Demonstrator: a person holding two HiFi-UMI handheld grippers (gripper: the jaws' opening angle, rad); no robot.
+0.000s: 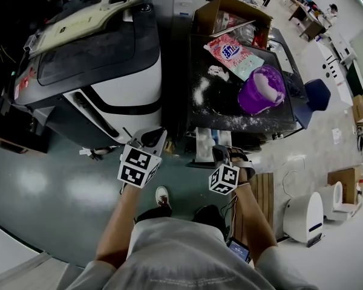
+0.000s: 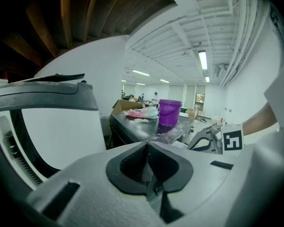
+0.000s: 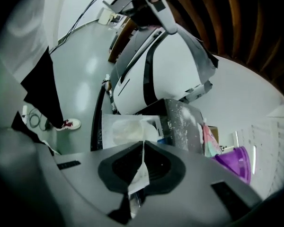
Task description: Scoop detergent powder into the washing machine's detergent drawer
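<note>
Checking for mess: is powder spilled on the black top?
Yes, white powder lies scattered on the black top beside the purple bucket.

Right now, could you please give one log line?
left gripper shut | right gripper shut | detergent drawer open | bucket untouched

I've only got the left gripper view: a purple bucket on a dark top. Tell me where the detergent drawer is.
Observer: The drawer is pulled out of the dark-topped machine's front, directly ahead of the right gripper.
Operator: Tell me what's in it.
Observer: A pale heap of powder lies in its compartment.
Operator: Now the bucket's contents.
Observer: The head view shows white powder inside the purple bucket.
</note>
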